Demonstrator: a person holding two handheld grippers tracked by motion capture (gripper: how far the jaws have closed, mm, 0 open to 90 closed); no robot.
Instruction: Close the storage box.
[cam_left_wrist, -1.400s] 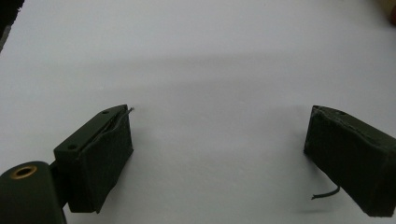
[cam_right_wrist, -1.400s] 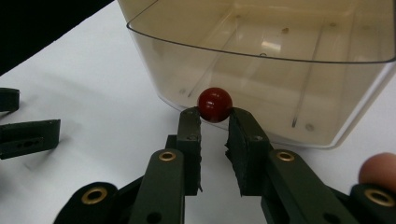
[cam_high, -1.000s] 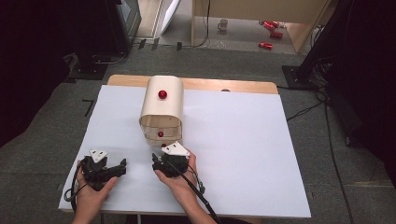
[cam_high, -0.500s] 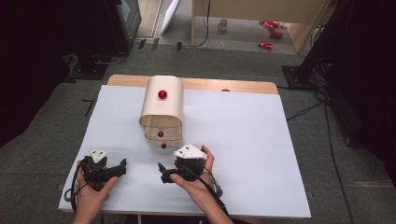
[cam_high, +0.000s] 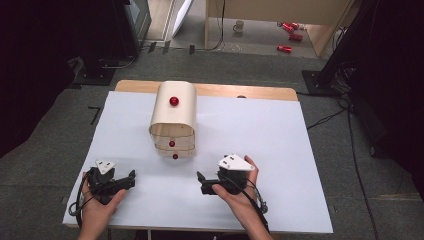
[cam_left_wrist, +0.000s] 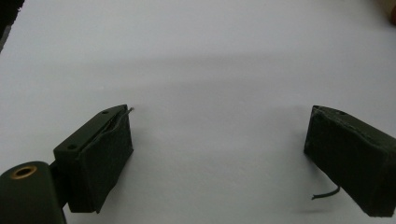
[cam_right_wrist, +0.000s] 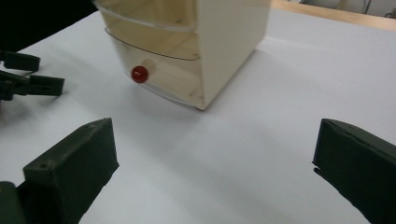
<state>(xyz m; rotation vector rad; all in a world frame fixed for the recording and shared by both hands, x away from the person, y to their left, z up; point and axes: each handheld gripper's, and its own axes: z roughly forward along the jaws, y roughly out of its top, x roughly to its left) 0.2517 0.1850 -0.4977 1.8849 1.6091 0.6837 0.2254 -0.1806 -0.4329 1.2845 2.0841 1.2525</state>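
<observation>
a small cream-coloured drawer cabinet with a rounded top (cam_high: 172, 117) stands on the white table sheet (cam_high: 260, 135), toward its far left-centre. its front holds clear plastic drawers stacked one above the other, each with a round red knob; the lowest drawer (cam_right_wrist: 163, 77) sits pulled out a little from the cabinet's front, its red knob (cam_right_wrist: 139, 73) facing the person. through the clear drawer walls nothing can be made out inside. a further red knob (cam_high: 173, 101) sits on the cabinet's curved top.

the right gripper (cam_high: 202, 183), held in the person's right hand (cam_high: 239, 192), is near the cabinet's front and to its right, apart from it; its jaws have just been opening and now stand wide apart with nothing between them. the left gripper (cam_high: 131, 179), in the left hand (cam_high: 97, 202), rests low over the sheet, near the front left edge, well apart from the cabinet, its jaws spread wide over bare white sheet, gripping nothing.
</observation>
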